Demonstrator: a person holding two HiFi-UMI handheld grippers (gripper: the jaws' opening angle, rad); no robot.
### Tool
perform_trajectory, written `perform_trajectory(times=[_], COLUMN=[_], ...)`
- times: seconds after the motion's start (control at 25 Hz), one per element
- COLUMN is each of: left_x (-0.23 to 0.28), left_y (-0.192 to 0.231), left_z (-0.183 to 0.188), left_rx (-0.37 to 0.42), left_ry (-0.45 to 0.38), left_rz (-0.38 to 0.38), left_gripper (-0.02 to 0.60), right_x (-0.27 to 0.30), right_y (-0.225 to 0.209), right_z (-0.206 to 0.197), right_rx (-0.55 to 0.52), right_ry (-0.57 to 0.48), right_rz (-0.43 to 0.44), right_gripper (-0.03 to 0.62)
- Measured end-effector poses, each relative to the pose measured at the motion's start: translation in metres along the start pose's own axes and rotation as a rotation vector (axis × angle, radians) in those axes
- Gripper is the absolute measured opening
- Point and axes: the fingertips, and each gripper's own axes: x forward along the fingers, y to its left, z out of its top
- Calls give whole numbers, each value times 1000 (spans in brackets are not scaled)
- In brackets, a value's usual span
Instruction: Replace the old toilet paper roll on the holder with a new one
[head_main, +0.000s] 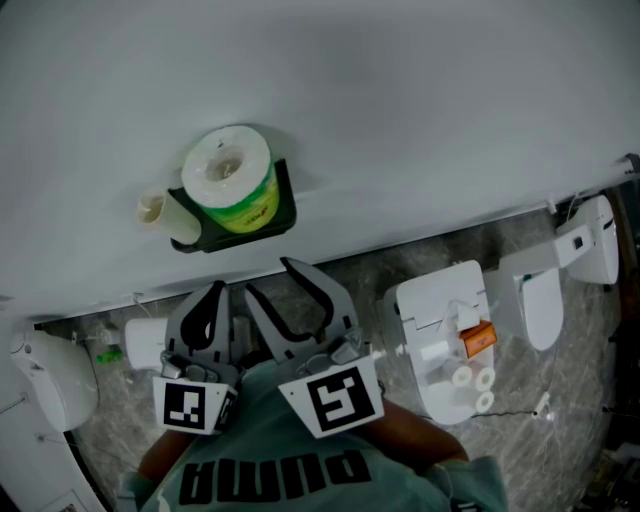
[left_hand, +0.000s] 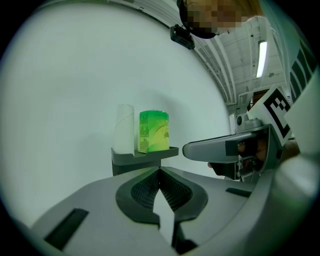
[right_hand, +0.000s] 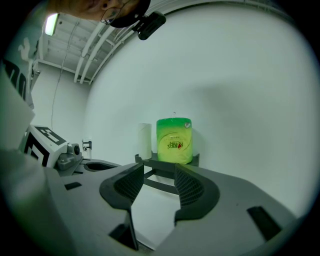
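A dark wall holder (head_main: 282, 212) carries an upright green-wrapped toilet paper roll (head_main: 230, 180); a bare whitish cardboard tube (head_main: 155, 208) stands at its left end. Both grippers hang below the holder, apart from it and pointing at it. My left gripper (head_main: 215, 292) is shut with nothing in it; in its own view the pads meet (left_hand: 160, 170) below the holder (left_hand: 145, 155), green roll (left_hand: 153, 131) and tube (left_hand: 124, 128). My right gripper (head_main: 268, 278) is open and empty, its jaws (right_hand: 159, 175) framing the holder (right_hand: 170, 162), the roll (right_hand: 174, 141) and the tube (right_hand: 145, 141).
A white toilet cistern (head_main: 440, 310) with an orange piece (head_main: 478, 338) stands at the right on the marbled floor, a white seat (head_main: 540, 305) beyond it. Another white fixture (head_main: 50, 380) sits at the lower left. The pale wall (head_main: 400, 120) fills the upper view.
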Motion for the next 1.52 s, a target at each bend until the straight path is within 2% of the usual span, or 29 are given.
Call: perform_trajectory(times=[0.44, 0.6, 0.8, 1.12, 1.24, 1.32, 1.52], left_x=[6, 6, 5, 6, 6, 7, 6], left_y=[-1, 1, 7, 17, 22, 25, 32], left_z=[1, 3, -4, 8, 6, 10, 8], left_rx=[-23, -22, 1, -15, -5, -14, -13], left_ry=[-15, -20, 20, -26, -11, -35, -18], left_rz=[-3, 3, 5, 26, 29, 38, 47], left_gripper=[5, 5, 5, 5, 5, 5, 5], right_x=[1, 5, 14, 28, 32, 35, 40], right_y=[-10, -15, -20, -31, -35, -37, -41], right_z=[3, 12, 21, 43, 52, 56, 66], right_rx=[-5, -6, -9, 13, 27, 30, 37], right_ry=[-6, -35, -58, -131, -153, -159, -178], right_rz=[-19, -28, -34, -59, -62, -57, -56], right_gripper=[190, 190, 190, 192, 193, 254, 304])
